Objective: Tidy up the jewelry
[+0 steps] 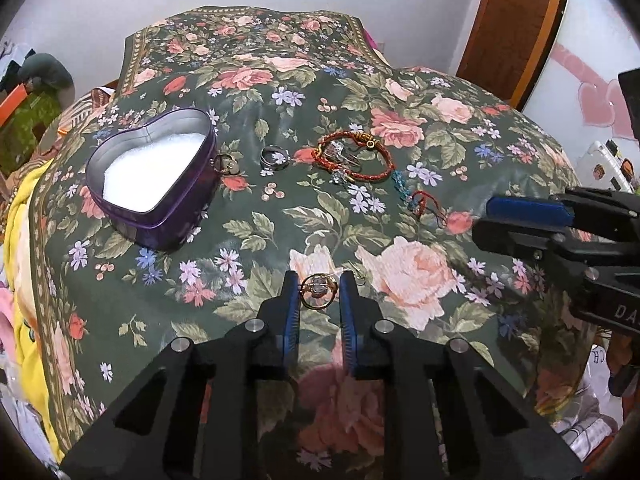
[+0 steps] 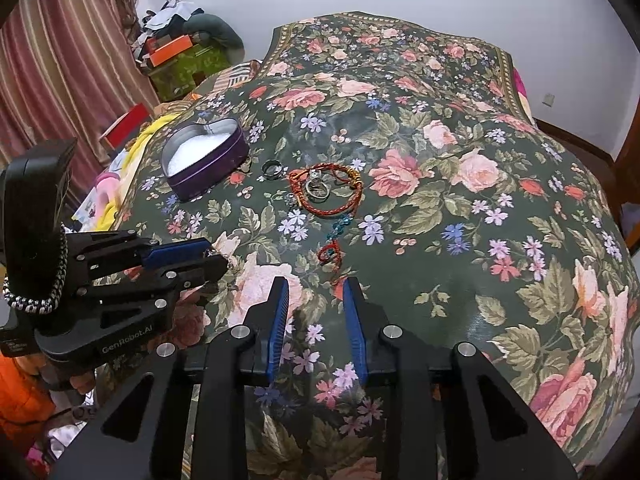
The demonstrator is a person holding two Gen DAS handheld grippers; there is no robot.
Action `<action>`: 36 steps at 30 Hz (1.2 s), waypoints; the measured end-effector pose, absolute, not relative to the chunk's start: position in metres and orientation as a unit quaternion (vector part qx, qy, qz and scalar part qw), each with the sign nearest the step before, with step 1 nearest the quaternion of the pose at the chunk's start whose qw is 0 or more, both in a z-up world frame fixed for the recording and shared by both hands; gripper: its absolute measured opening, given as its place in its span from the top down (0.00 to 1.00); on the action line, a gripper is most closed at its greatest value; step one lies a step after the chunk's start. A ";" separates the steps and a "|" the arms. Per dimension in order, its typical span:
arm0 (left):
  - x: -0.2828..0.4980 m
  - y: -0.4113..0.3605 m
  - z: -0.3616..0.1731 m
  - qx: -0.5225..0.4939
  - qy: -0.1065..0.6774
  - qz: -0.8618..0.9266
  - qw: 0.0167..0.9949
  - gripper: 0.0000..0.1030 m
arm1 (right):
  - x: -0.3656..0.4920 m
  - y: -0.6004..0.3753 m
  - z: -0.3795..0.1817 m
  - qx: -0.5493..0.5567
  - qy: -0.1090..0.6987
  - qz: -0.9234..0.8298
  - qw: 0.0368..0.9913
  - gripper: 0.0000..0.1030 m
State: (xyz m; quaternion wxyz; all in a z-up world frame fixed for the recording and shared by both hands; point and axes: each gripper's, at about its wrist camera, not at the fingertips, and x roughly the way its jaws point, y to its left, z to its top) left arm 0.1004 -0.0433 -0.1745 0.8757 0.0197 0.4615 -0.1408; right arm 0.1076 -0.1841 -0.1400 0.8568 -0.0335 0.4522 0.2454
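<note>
A gold ring with a clear stone [image 1: 319, 290] sits between the blue pads of my left gripper [image 1: 320, 286], which is shut on it just over the floral cloth [image 1: 400, 260]. From the right wrist view the left gripper [image 2: 216, 258] shows at the left. An open purple heart-shaped tin [image 1: 148, 168] [image 2: 204, 152] with white lining stands far left. Beside it lie a dark ring [image 1: 274, 158] [image 2: 272, 168], a red braided bracelet [image 1: 387, 162] [image 2: 320, 210] around silver rings [image 2: 318, 192], and a teal beaded strand [image 1: 404, 188] [image 2: 340, 228]. My right gripper [image 2: 316, 292] [image 1: 484, 220] hovers open, holding nothing.
The floral cloth drapes a raised, rounded surface that falls away at the sides. A small charm [image 1: 228, 164] lies against the tin. Yellow fabric [image 1: 24, 240] bunches at the left edge. A striped curtain [image 2: 60, 60], boxes [image 2: 168, 52] and a wooden door [image 1: 516, 20] stand beyond.
</note>
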 end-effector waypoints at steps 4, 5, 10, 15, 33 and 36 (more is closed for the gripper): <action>0.099 -0.040 -0.172 0.006 0.461 -0.146 0.875 0.82 | 0.109 -0.176 -0.141 -0.035 0.453 0.256 0.853 0.76; 0.098 -0.039 -0.171 -0.001 0.461 -0.150 0.875 0.82 | 0.110 -0.174 -0.141 -0.036 0.453 0.259 0.852 0.76; 0.089 -0.034 -0.158 -0.022 0.449 -0.162 0.878 0.82 | 0.111 -0.164 -0.145 -0.040 0.458 0.267 0.847 0.76; 0.083 -0.022 -0.140 -0.048 0.428 -0.176 0.885 0.82 | 0.111 -0.161 -0.148 -0.042 0.464 0.268 0.843 0.76; 0.067 0.028 -0.148 -0.068 0.441 -0.100 0.889 0.82 | 0.111 -0.123 -0.151 -0.059 0.470 0.305 0.826 0.76; 0.065 0.033 -0.148 -0.066 0.439 -0.092 0.891 0.82 | 0.111 -0.112 -0.156 -0.065 0.474 0.310 0.821 0.76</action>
